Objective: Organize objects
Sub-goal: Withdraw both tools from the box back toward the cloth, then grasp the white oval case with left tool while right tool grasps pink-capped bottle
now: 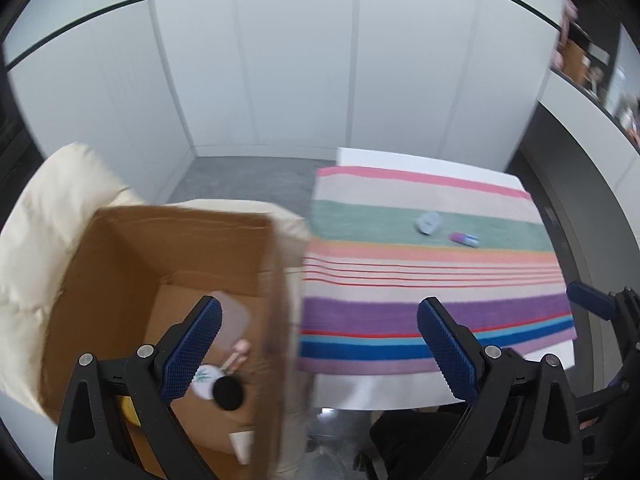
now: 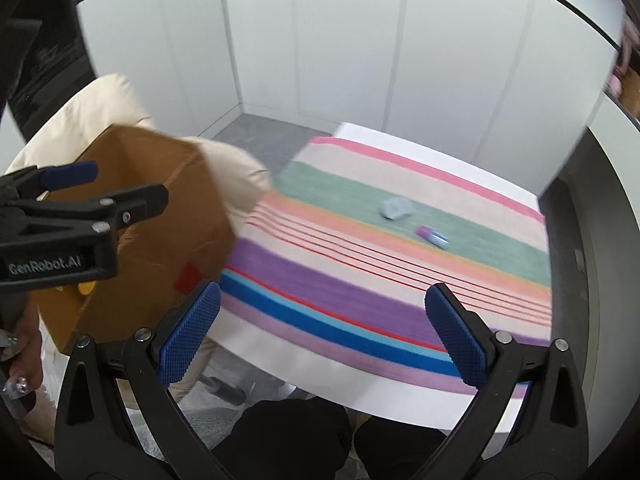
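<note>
A brown cardboard box (image 1: pixel 132 264) stands on a cream cushioned chair (image 1: pixel 44 208) left of the table; it also shows in the right wrist view (image 2: pixel 160 220). Inside lie a white jar with a black lid (image 1: pixel 220 388), a pink item (image 1: pixel 240 350) and a translucent lid (image 1: pixel 234 316). A small grey round object (image 1: pixel 427 223) and a pink-and-blue tube (image 1: pixel 464 238) lie on the striped cloth (image 1: pixel 420 280); they also show in the right wrist view (image 2: pixel 394 207), (image 2: pixel 432 236). My left gripper (image 1: pixel 320 348) is open and empty over the box's right wall. My right gripper (image 2: pixel 322 336) is open and empty above the table's front edge.
The white table (image 2: pixel 312 380) carries the striped cloth. White panel walls stand behind. A yellow object (image 1: pixel 128 410) lies in the box's near corner. The person's dark-clothed legs (image 2: pixel 288 436) are below the table edge. The left gripper (image 2: pixel 76 200) shows at the left of the right wrist view.
</note>
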Demonstrator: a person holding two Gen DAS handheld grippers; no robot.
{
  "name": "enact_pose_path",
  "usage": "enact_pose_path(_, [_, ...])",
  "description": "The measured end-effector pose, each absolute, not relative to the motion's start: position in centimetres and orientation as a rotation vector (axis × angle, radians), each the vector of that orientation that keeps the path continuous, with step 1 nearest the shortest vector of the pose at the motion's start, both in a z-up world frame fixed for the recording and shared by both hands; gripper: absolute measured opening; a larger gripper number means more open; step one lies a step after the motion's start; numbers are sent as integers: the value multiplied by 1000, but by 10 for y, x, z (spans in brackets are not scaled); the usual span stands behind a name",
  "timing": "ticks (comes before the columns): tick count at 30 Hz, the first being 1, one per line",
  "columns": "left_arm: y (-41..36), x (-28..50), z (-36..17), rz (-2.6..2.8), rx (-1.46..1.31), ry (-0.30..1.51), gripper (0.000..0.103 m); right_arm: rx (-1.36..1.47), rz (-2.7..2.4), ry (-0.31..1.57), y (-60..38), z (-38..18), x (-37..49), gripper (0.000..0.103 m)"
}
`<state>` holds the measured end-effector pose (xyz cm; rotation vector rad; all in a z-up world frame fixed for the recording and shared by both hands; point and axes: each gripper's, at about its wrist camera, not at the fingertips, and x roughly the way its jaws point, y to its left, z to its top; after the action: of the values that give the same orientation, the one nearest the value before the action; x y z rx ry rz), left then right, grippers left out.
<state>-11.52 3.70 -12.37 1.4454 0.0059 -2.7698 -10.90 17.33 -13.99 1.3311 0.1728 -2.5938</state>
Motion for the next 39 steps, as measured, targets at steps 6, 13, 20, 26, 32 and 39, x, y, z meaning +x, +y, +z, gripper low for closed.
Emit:
enact_pose_path(6, [85,-136,-134,-2797,1518,-47,99,1369,-2667,101,232,-141,-105,103])
enact_pose_path(13, [114,-158,-153,-2772,1601,-46,99,1392,-2707,-28,277,-149,-115,103])
enact_pose_path(20, [128,-189,-180,-2723,1630,-92,99,1440,-2716,-105,296,-179,-153,103])
enact_pose_path(26, [128,-230,-213,-2673,1633,-59,99,1489,-2742,-99,302,-222,-206,103])
enact_pose_path(32, [132,-269,-261,-2608,1684,-37,99,1575,-2736,-126,307,-278,-261,103])
enact_pose_path(39, [134,-290,-305,-2562,1719,76,99,1642,-2733,-253,308,-330,-308,99])
